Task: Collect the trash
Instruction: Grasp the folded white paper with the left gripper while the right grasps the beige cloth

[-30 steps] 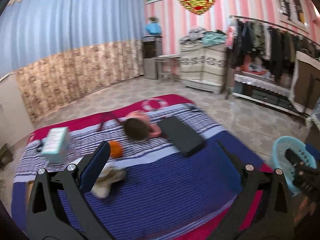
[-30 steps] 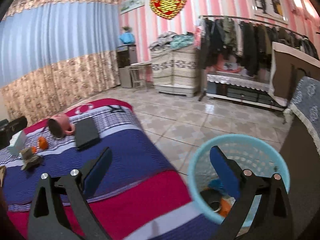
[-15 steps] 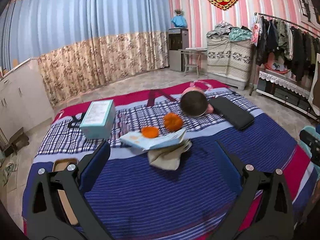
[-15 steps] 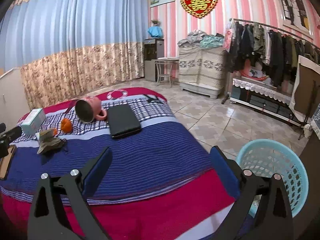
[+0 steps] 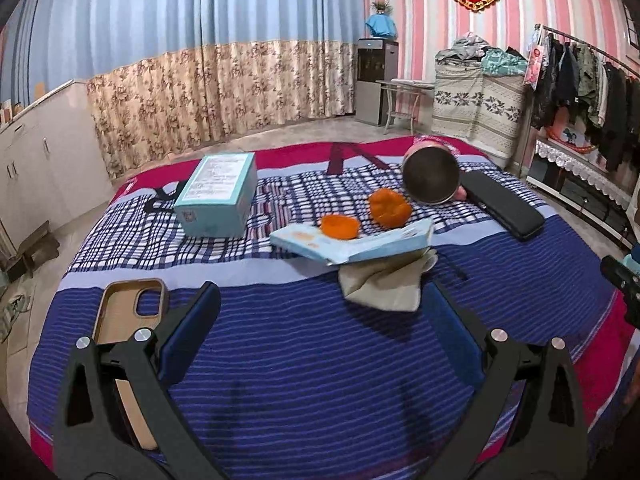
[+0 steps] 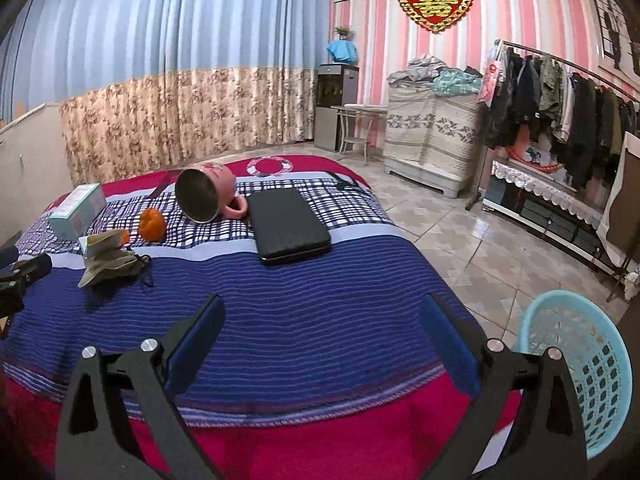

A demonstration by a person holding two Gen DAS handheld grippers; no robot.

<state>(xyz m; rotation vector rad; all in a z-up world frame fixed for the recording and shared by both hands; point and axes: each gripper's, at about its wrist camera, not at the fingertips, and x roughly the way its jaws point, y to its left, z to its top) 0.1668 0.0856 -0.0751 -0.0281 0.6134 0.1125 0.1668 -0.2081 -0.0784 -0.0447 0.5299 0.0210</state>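
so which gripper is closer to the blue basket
Right. The basket sits on the floor just beside the right gripper, near its right-hand finger. The left gripper is over the bed, facing the orange peels, away from it.

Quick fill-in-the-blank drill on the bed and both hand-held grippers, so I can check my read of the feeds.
1. The pink mug lies on its ____.
2. Both the left hand-held gripper and the right hand-held gripper are ____ and hold nothing.
3. The blue basket stands on the ____, beside the bed.
4. Beside the mug lie two pieces of ____ peel.

Missing words: side; open; floor; orange
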